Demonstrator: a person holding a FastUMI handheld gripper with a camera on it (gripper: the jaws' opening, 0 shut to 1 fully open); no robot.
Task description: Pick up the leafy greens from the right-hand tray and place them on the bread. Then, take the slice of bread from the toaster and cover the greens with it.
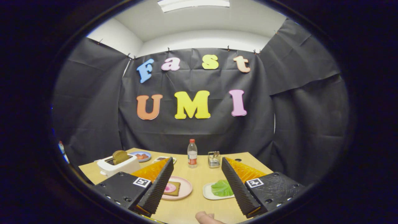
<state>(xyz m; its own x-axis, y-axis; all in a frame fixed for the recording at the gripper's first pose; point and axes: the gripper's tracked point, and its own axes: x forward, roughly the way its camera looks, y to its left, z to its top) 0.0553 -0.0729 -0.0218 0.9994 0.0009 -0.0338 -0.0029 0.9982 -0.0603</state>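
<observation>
The bottle (192,153) stands at the far middle of the table (199,202). Just right of the bottle sits the metal holder (214,159). Left of the bottle lie 2 small dishes (141,155), and further left and nearer, the toaster (116,165) with 1 bread slice (119,156) standing in it. In front of the bottle, slightly left, the plate (183,187) carries bread (172,188); in front and right, the tray (207,192) holds the leafy greens (222,188). The gripper (197,183) hangs apart, spread wide, nearer than both.

From my end I see a water bottle (192,153), metal holder (214,159) and blue plate (141,156) sitting at the table's (192,205) back.
</observation>
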